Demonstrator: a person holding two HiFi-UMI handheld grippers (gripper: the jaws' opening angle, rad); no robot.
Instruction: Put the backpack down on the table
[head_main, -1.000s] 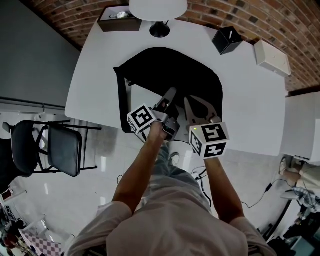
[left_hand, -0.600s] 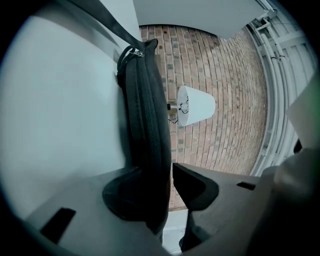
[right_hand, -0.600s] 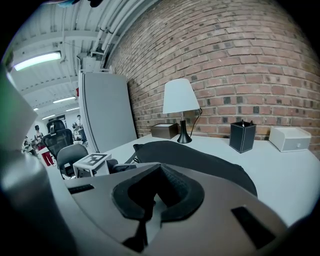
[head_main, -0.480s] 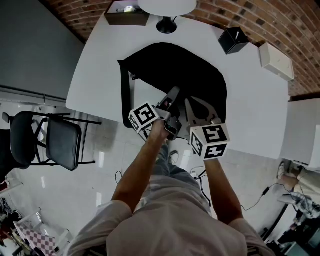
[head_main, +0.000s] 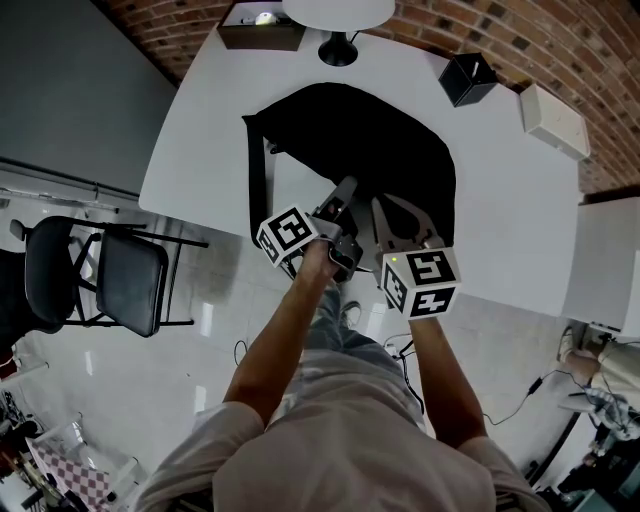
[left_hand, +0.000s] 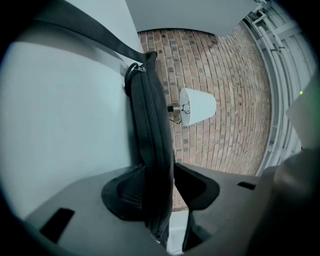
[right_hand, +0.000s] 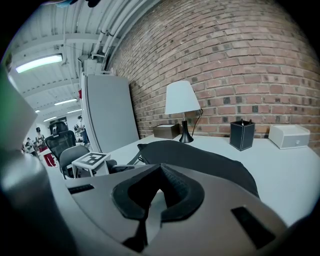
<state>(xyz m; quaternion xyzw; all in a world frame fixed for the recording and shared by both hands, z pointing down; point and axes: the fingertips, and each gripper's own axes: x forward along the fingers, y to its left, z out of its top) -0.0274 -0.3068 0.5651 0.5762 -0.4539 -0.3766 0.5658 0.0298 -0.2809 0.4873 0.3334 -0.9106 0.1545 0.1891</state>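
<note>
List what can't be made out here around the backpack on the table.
- Box: head view, partly under the lampshade, which the top edge cuts off.
- Pen holder contents: too small in head and right gripper views.
- Backpack surface detail: head view, too dark; left gripper view shows it edge-on only.
- White box: too small anywhere to identify.

No words or numbers can be read

Only black and white square patterns are seen, on the left cube (head_main: 288, 236) of the left hand-held gripper (head_main: 347, 190) and on the right cube (head_main: 425, 280) of the right hand-held gripper (head_main: 393, 213). They are shapes, not letters, so nothing can be read from them.
</note>
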